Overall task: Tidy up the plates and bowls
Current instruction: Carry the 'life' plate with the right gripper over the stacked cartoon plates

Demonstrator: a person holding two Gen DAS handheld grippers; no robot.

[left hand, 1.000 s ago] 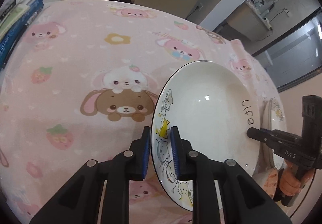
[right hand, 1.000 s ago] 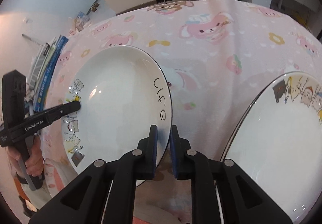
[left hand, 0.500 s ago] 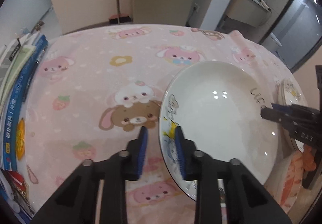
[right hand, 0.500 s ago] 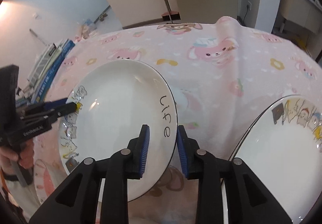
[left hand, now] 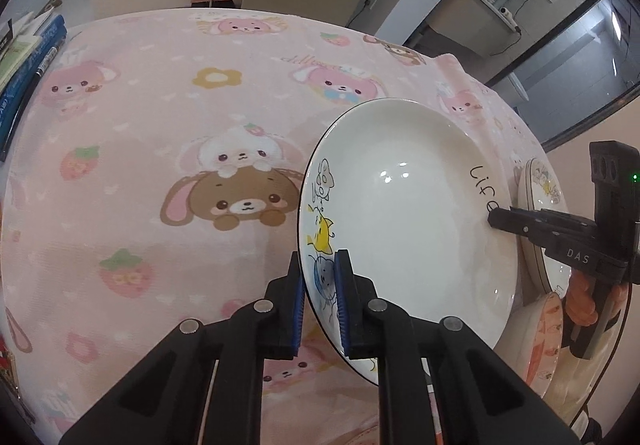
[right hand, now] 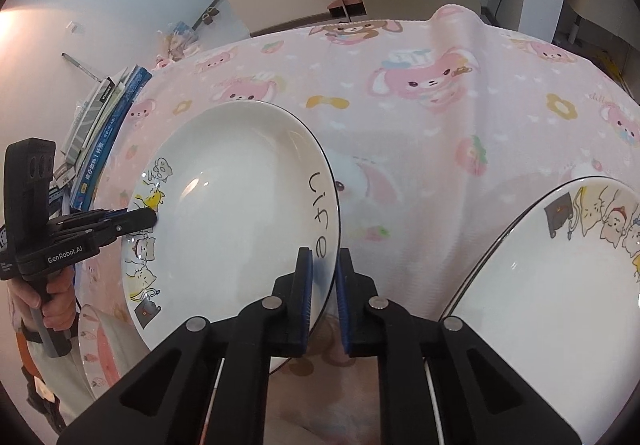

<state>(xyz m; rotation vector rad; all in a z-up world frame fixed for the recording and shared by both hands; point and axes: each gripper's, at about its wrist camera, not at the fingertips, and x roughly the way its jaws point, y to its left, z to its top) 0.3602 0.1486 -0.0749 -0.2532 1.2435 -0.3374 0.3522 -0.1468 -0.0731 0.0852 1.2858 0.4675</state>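
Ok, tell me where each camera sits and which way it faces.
Left wrist: on the left gripper, looking down at the "Life" plate and pink tablecloth; right gripper opposite.
Right wrist: on the right gripper, closing on the same plate; left gripper and a hand show.
Shared: the plate, tablecloth.

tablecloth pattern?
Pink tablecloth with cartoon bunnies, bears, strawberries and flowers; clearest in the left wrist view.

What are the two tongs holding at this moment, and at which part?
Both hold one white plate by opposite rims: the left tongs at the cat drawings, the right tongs, closing, beside the word "life".
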